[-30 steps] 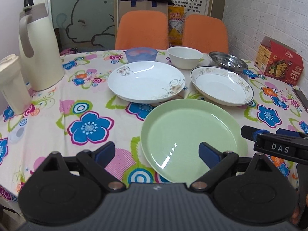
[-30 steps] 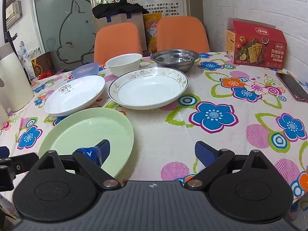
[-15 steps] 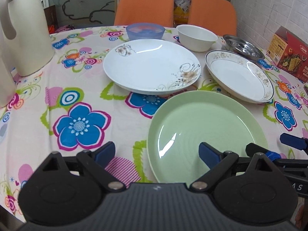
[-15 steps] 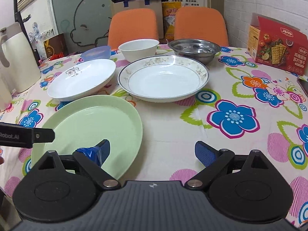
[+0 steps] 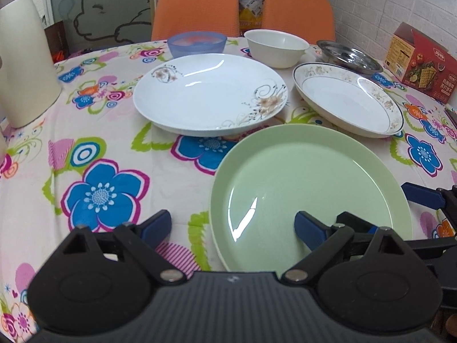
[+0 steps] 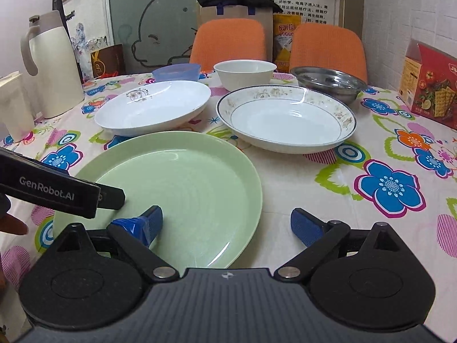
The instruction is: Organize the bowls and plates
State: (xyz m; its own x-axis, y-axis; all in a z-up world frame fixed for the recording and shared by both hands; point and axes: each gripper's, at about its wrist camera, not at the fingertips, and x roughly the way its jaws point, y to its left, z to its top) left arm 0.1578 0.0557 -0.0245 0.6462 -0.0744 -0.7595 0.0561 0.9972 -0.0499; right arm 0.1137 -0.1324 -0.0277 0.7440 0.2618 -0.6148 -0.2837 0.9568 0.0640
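Both grippers, left gripper (image 5: 232,224) and right gripper (image 6: 227,223), stand wide and empty over the round pale-green plate (image 6: 182,191) at the near table edge. I'd slide one finger under its rim, pinch gently, lift level.

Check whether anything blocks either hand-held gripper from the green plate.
Nothing visible does. The green plate lies directly ahead of the left hand-held gripper and the right hand-held gripper, both open, with only tablecloth around it.
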